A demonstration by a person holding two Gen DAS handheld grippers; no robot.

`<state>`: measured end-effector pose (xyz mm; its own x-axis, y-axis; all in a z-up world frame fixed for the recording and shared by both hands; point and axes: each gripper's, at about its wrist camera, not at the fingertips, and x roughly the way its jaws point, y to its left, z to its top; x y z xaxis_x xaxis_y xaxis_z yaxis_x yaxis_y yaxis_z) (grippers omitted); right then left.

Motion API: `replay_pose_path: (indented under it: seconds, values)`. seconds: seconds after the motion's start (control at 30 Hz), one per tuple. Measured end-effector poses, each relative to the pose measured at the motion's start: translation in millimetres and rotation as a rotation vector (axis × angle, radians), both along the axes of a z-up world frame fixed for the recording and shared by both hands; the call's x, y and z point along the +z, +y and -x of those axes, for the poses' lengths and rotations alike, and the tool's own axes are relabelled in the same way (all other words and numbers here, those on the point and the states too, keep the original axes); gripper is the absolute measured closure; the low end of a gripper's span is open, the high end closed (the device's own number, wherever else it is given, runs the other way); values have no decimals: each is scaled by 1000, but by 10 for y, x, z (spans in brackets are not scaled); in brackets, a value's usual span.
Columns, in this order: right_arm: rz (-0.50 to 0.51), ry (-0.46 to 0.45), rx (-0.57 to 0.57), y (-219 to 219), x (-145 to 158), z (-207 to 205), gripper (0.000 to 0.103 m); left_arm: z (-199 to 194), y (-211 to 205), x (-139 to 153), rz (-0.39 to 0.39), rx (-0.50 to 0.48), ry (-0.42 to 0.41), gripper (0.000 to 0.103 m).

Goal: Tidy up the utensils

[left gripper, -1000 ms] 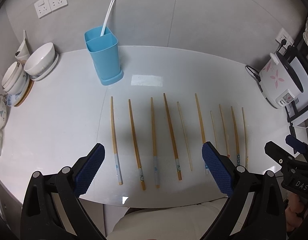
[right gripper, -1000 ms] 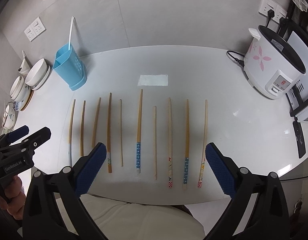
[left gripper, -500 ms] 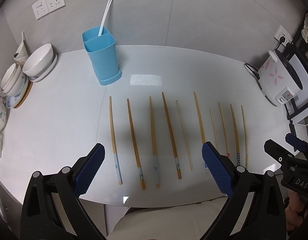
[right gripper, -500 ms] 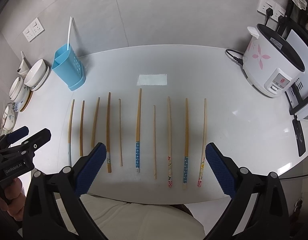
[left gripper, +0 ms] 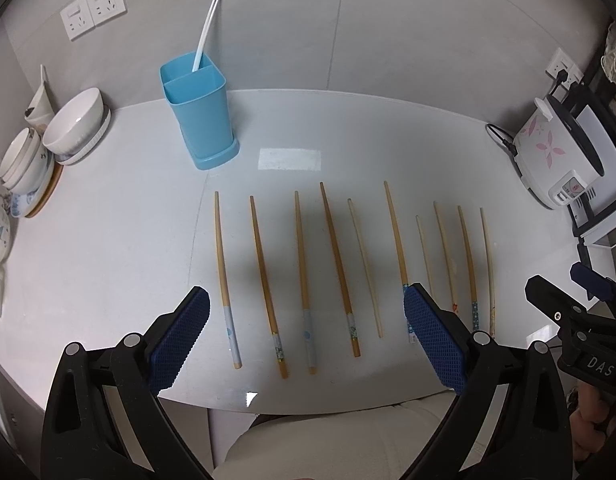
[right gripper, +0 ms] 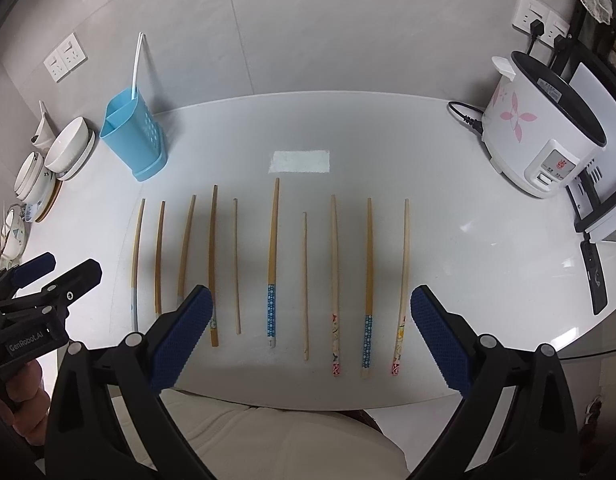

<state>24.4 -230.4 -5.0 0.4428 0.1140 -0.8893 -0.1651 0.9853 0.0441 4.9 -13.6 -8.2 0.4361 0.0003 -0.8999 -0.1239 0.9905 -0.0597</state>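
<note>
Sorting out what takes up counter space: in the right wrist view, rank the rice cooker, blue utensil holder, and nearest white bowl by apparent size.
1. Rice cooker, clearly largest.
2. Blue utensil holder.
3. White bowl, smallest, though fisheye squeeze near the edge makes its gap to the holder unsure.

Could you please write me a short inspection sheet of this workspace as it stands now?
Surface: white table, glossy.
Job's things: ten chopsticks side by side in a row, apart; blue holder behind them at the left, white chopstick pair in its rear compartment.
Clutter: bowls at left edge; rice cooker at right.
Grippers: left gripper and right gripper open, empty, above the near edge.
Cables: cooker's black cord.
Surroundings: grey wall, sockets.
</note>
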Motion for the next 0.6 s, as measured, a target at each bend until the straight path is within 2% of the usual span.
replay_pose_path:
  seconds: [0.6]
  values:
    - [3, 0, -7, 17, -9, -4, 8, 15, 7, 12, 0, -1, -6, 7]
